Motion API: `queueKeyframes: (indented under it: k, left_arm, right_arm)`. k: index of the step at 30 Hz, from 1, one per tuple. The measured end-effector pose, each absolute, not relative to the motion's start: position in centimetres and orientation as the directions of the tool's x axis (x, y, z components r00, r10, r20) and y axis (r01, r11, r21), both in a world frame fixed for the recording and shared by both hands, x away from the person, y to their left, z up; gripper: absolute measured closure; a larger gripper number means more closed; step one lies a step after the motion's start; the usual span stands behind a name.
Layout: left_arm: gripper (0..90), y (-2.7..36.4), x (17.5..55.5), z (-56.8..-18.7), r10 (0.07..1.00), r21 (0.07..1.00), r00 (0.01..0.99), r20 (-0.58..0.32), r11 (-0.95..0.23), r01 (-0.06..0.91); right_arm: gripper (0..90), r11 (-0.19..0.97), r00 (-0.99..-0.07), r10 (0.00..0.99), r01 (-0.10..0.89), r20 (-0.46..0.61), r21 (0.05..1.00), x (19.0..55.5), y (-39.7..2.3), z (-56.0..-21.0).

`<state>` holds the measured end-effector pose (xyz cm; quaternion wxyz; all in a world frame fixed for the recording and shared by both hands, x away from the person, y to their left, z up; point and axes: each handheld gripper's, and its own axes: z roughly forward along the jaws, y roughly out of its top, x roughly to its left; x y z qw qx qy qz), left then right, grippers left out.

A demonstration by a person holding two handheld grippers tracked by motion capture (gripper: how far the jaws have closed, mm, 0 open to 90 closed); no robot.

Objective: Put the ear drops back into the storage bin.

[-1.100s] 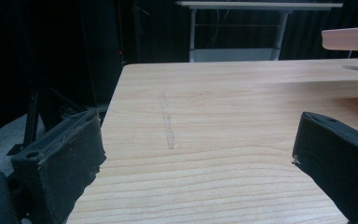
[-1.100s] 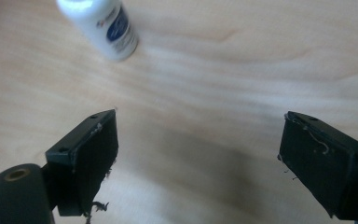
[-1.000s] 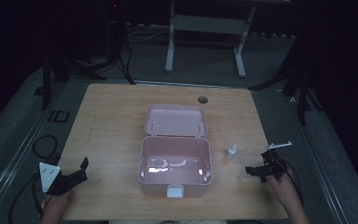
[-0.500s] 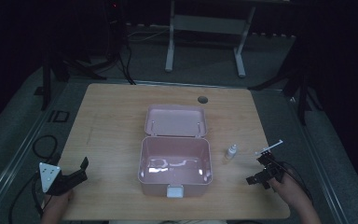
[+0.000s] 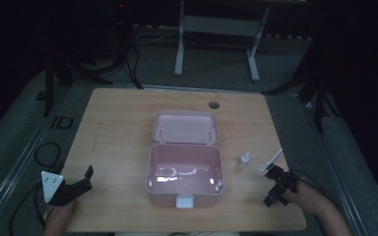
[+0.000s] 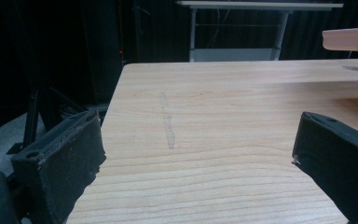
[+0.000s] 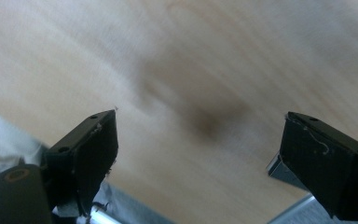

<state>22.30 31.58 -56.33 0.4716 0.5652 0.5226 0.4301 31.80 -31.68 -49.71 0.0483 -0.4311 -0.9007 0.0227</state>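
An open pink box [image 5: 184, 169] sits mid-table, its lid [image 5: 184, 127] lying back flat behind it. Just right of the box stands a small clear bottle [image 5: 244, 160], and a thin white stick [image 5: 273, 158] lies beside it. My right gripper [image 5: 271, 186] is open near the front right corner, just in front of the stick. In the right gripper view the right gripper [image 7: 200, 135] looks down on blurred bare wood with nothing between its jaws. My left gripper [image 5: 86, 181] rests open at the front left; the left gripper [image 6: 196, 140] faces bare tabletop, with the lid's edge [image 6: 349, 37] at upper right.
The wooden table [image 5: 118, 128] has a round cable hole [image 5: 214, 104] behind the lid. Its front edge runs close under my right gripper. Dark floor, cables and a white desk frame [image 5: 216, 29] lie beyond the far edge.
My right gripper has drawn back toward the front edge and turned. The white stick now lies tilted and a little further left. The left gripper has not moved.
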Motion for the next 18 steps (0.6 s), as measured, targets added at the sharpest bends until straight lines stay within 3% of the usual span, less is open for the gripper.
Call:
queueKeyframes:
  k: [18]
  left_arm:
    - [2.0, 31.6, 22.3, -56.3, 0.996, 0.983, 0.084, -0.008, -0.008, 0.185]
  right_arm:
    - [13.6, 0.676, -0.673, 0.737, 0.728, 0.068, -0.117, 34.0, -30.0, -49.4]
